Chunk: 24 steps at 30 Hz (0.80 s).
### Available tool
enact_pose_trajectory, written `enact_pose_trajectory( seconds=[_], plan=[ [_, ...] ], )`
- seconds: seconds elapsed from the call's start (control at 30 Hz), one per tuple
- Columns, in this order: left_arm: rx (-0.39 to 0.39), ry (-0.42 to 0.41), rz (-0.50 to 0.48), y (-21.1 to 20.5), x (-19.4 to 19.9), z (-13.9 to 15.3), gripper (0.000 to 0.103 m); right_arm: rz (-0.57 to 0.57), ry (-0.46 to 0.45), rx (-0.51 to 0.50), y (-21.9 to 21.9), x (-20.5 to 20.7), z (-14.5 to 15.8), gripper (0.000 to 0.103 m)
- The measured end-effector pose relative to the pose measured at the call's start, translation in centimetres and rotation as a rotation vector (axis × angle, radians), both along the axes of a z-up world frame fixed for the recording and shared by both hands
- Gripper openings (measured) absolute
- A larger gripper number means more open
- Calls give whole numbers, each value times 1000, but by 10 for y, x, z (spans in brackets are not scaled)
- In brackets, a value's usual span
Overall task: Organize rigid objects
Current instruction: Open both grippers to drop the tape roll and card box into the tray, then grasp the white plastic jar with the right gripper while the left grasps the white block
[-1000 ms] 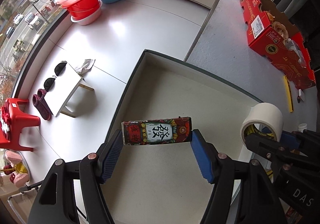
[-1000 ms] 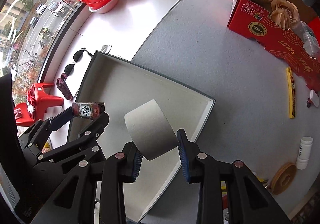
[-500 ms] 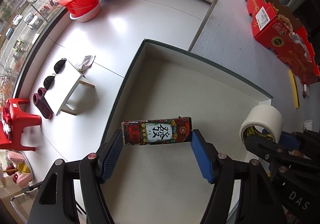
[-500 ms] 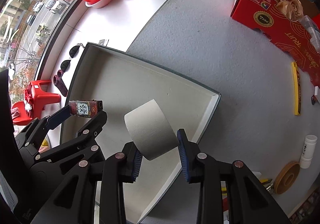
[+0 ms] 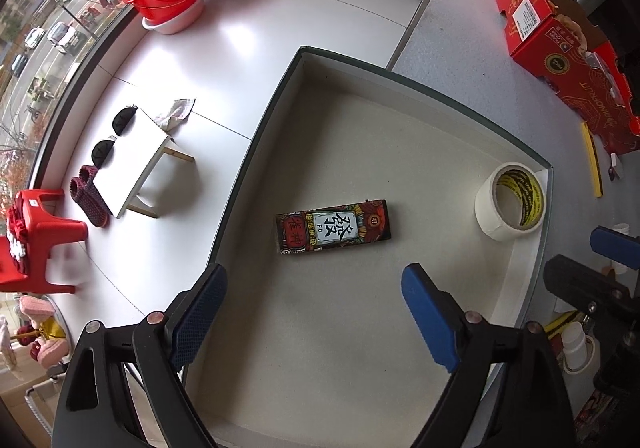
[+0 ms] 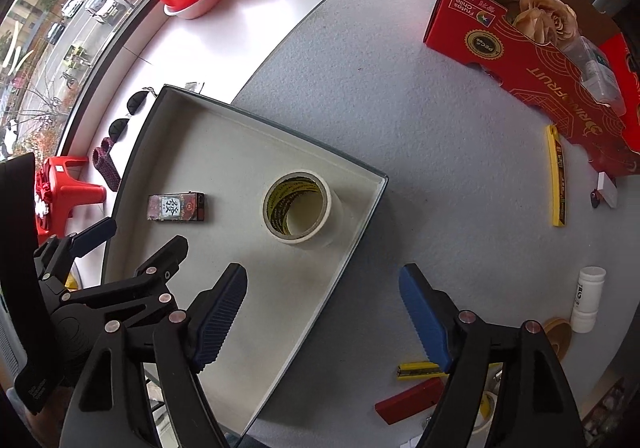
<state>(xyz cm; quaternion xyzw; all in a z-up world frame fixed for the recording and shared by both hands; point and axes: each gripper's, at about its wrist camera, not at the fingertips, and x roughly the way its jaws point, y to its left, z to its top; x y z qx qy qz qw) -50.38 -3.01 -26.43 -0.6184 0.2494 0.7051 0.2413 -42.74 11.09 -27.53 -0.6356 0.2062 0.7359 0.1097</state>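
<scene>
Left wrist: left gripper (image 5: 312, 312) opening, empty | right gripper (image 6: 322, 312) opening, empty | tape roll (image 6: 298, 207) in tray (image 6: 360, 219)

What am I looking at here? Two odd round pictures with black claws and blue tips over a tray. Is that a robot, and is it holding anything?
No robot: a person holds a two-finger gripper in each hand, each carrying a wide-angle camera looking along its fingers. One picture comes from the left gripper, the other from the right gripper. Both hang over a shallow grey tray on a grey table. In the tray lie a patterned box and a roll of tape. Neither gripper holds anything: both sets of jaws are opening, with nothing between them.
</scene>
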Motion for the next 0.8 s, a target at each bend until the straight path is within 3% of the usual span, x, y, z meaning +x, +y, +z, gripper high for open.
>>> enact_pose_trajectory(
  seconds=[0.23,0.43,0.63,0.8],
  plan=[
    [44,-28,-65,7,36,19,91,-139,8,1,24,72,10,80],
    [55,-51,-204,39,89,31,91,-330,-22,19,61,164,13,80],
    [53,-112,-335,85,145,24,91,-524,-74,-26,83,253,-3,80],
    [14,-126,-360,126,176,1,91,-603,-85,-68,85,295,-13,80]
  ],
)
